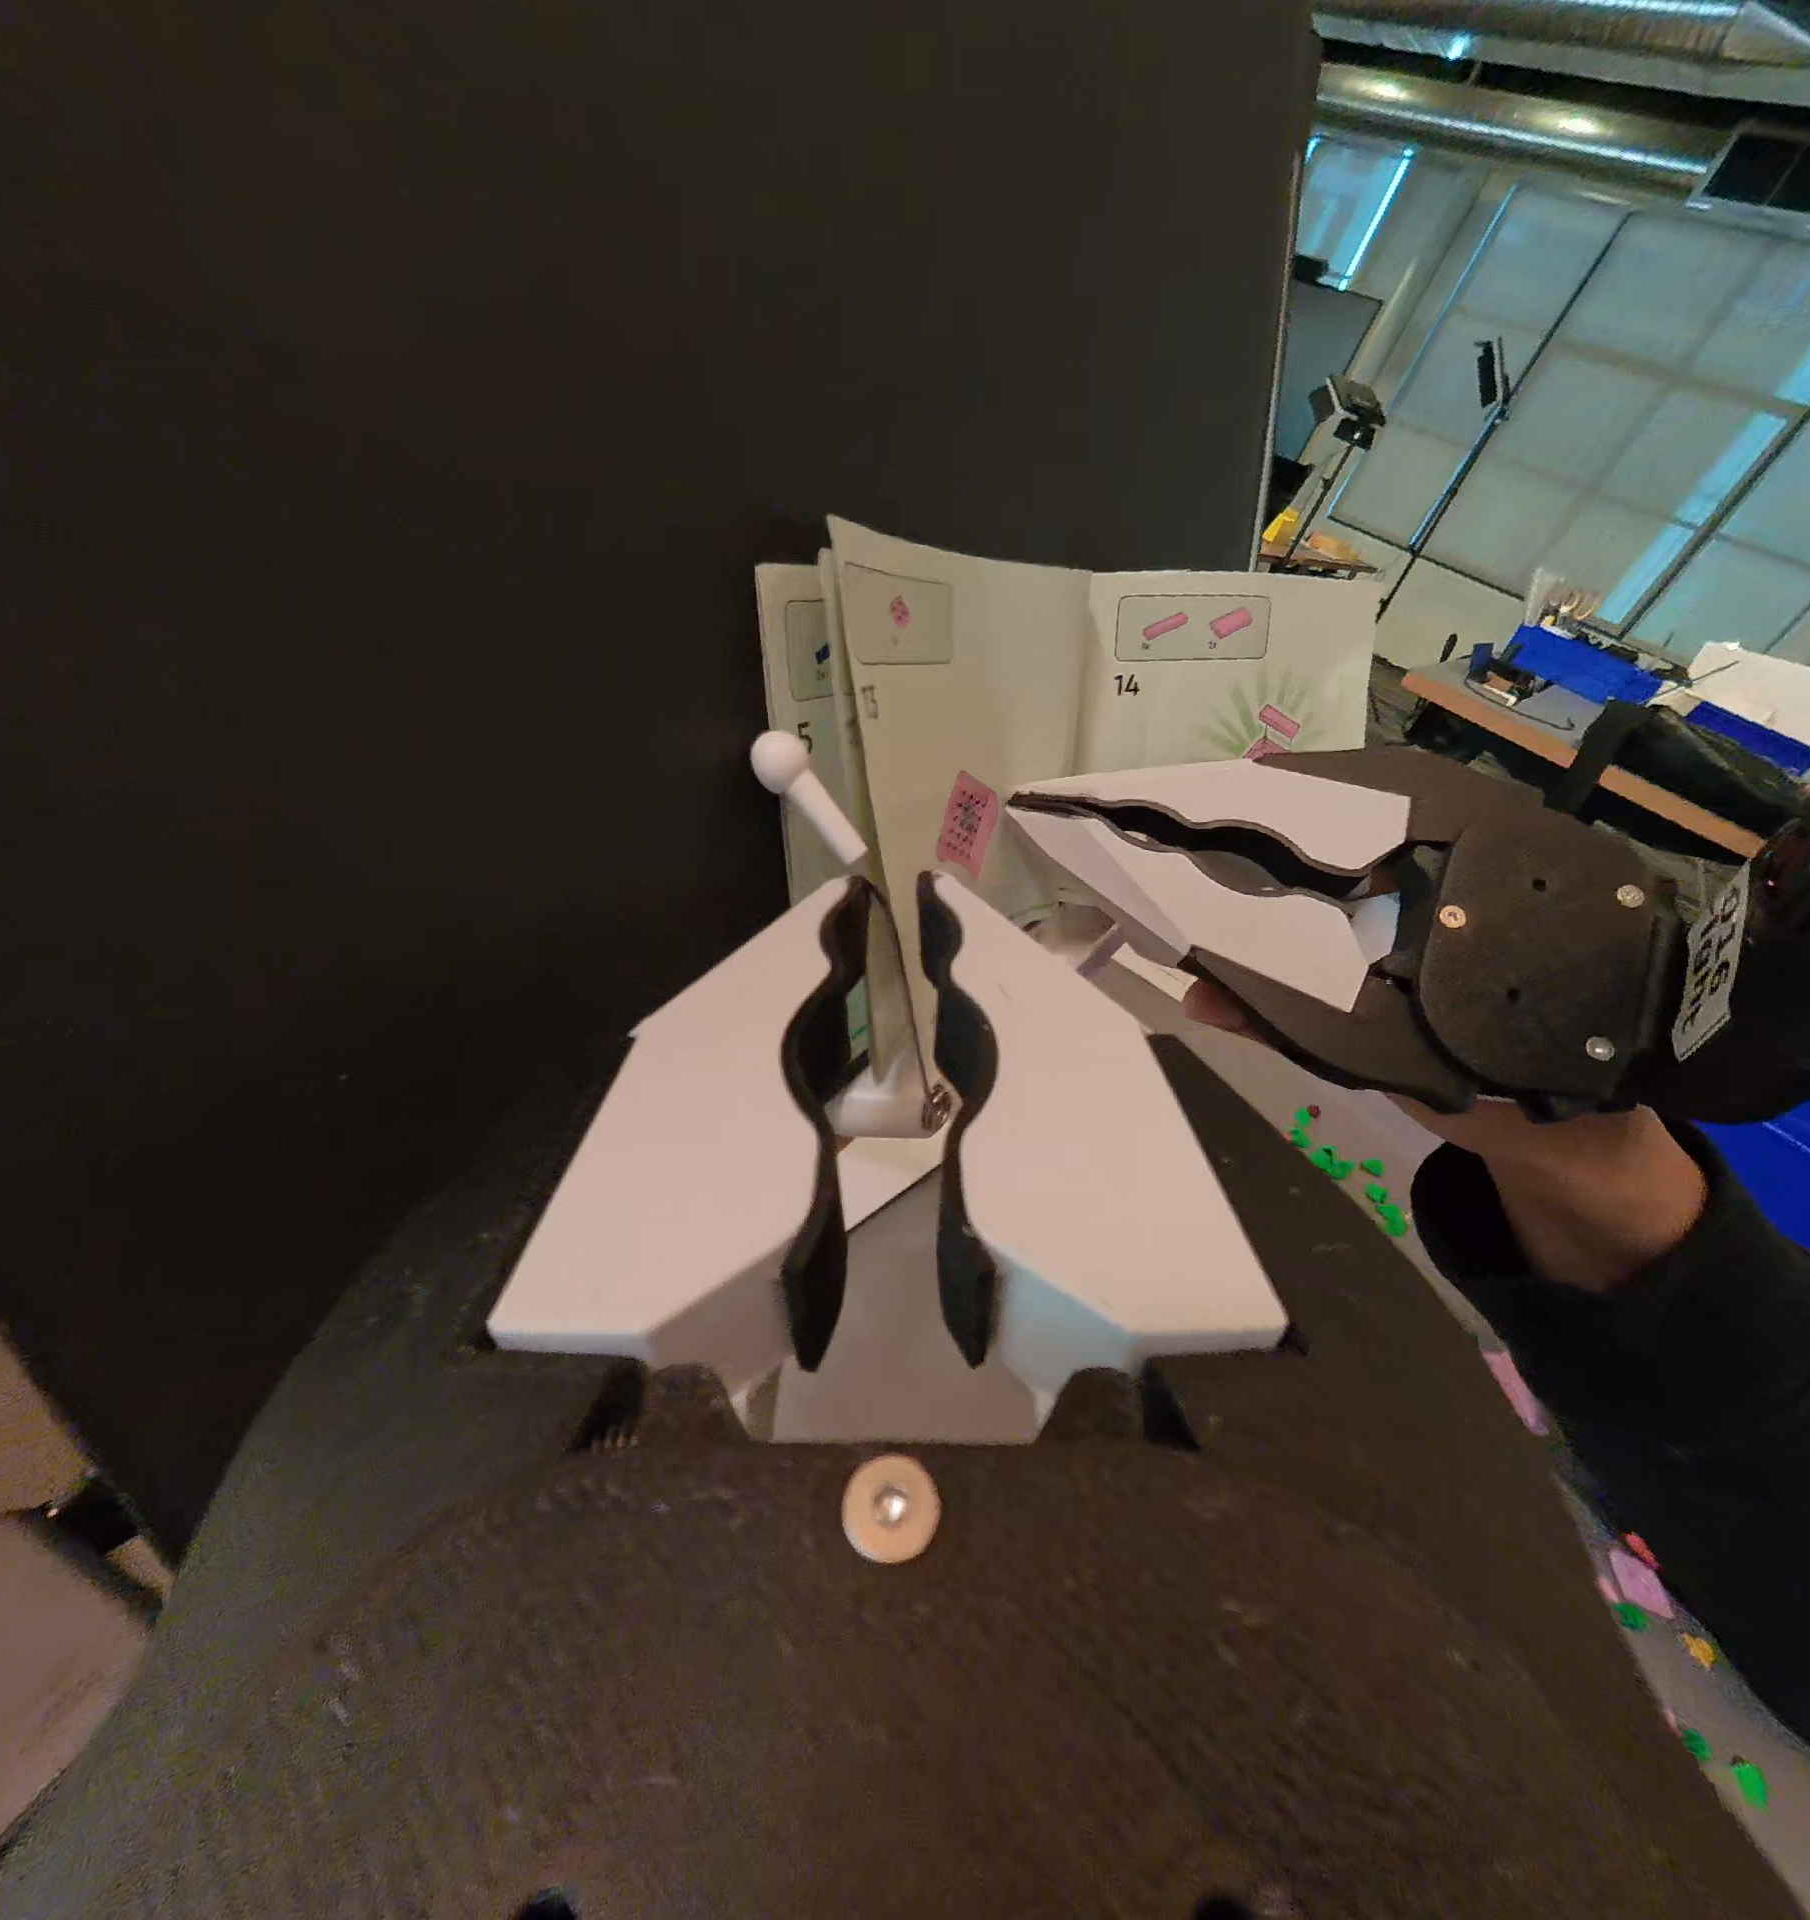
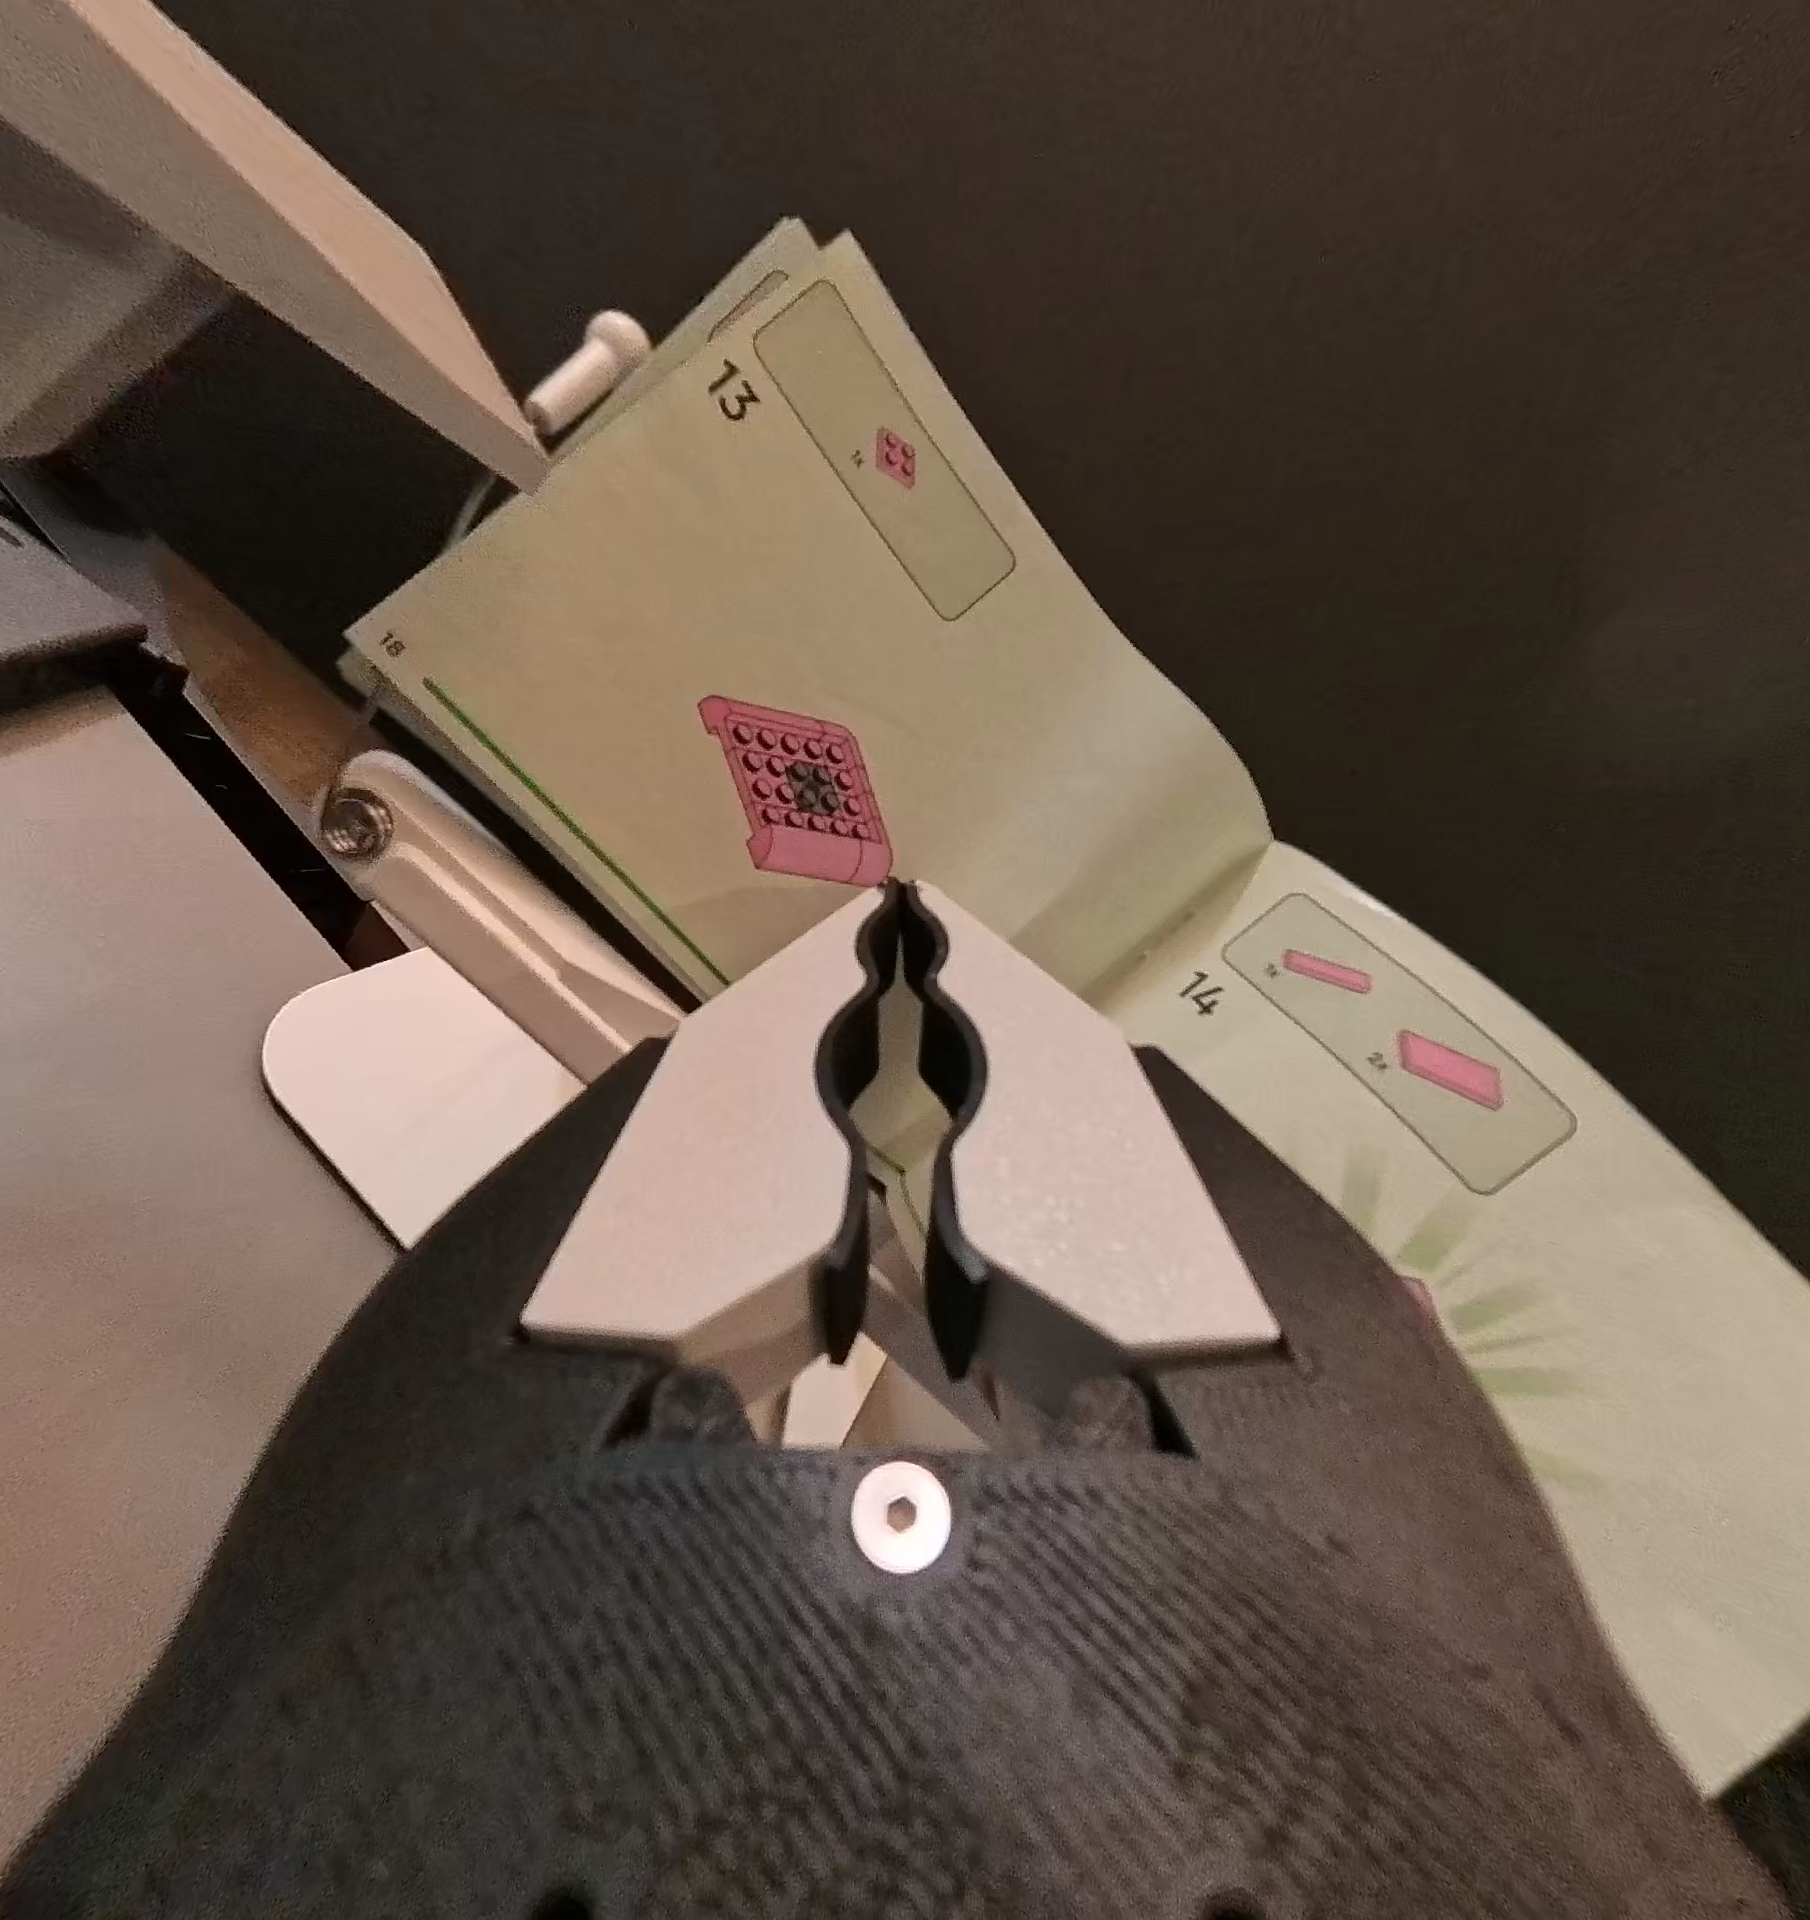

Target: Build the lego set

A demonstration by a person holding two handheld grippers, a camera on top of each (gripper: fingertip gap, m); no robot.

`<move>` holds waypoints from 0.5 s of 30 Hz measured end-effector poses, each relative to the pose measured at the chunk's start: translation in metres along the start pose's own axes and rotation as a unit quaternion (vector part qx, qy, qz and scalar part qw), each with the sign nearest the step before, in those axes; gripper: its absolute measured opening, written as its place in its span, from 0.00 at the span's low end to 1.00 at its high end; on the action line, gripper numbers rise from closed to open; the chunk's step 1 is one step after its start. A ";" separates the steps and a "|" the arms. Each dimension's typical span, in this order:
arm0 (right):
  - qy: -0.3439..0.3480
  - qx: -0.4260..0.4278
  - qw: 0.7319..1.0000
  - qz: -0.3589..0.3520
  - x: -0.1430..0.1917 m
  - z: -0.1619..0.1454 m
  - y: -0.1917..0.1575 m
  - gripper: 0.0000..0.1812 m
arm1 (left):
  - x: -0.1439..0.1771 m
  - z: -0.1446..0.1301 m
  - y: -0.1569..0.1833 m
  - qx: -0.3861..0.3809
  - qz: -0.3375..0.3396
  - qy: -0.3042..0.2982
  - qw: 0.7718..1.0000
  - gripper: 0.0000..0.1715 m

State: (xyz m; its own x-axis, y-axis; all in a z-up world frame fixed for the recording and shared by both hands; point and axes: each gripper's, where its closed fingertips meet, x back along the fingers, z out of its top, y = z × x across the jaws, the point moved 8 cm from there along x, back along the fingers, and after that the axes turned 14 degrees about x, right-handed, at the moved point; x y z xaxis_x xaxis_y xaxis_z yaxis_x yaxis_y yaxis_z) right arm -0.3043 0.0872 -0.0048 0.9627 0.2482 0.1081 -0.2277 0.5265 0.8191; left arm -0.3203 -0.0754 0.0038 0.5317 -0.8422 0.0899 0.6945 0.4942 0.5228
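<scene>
An open instruction booklet point(image 1: 984, 665) stands on a white holder point(image 1: 880, 1117) against a black wall. My left gripper point(image 1: 893, 883) is slightly open, with the edge of an upright left-hand page between its fingertips. My right gripper point(image 1: 1020, 802), held by a hand, comes in from the right, shut and empty, its tip close to the same page. In the right wrist view the right gripper point(image 2: 898, 888) has its tips together just in front of the booklet point(image 2: 776, 623), below a pink plate drawing. A white finger point(image 2: 257, 208) of the left gripper shows at upper left.
Loose green bricks point(image 1: 1342, 1164) and pink pieces point(image 1: 1633, 1590) lie on the table to the right. The holder has a white knobbed arm point(image 1: 781, 762) and a flat white base point(image 2: 361, 1081). The black backdrop point(image 1: 465, 416) stands close behind. About 8 cm separates my left fingertips from my right.
</scene>
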 end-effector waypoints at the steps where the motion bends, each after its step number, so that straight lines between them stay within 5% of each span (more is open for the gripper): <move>1: 0.001 0.001 1.000 -0.001 0.000 0.000 -0.001 0.00 | 0.001 0.000 -0.001 -0.003 0.004 -0.003 1.000 0.01; 7: 0.005 -0.001 1.000 -0.002 -0.001 0.001 -0.001 0.00 | 0.005 0.004 0.003 0.019 -0.039 0.013 0.999 0.00; 12: 0.005 -0.004 1.000 0.000 0.000 0.000 -0.001 0.00 | 0.005 0.003 -0.006 -0.001 0.027 0.015 1.000 0.00; 15: 0.002 -0.001 1.000 -0.001 0.000 0.000 -0.001 0.00 | 0.002 0.002 -0.006 0.023 0.010 0.011 1.000 0.12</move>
State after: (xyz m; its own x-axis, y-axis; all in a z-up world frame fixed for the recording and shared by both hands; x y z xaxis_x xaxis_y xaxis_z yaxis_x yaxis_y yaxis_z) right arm -0.3045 0.0864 -0.0052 0.9625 0.2508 0.1032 -0.2257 0.5295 0.8178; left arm -0.3247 -0.0805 0.0024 0.5553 -0.8275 0.0823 0.6617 0.4996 0.5590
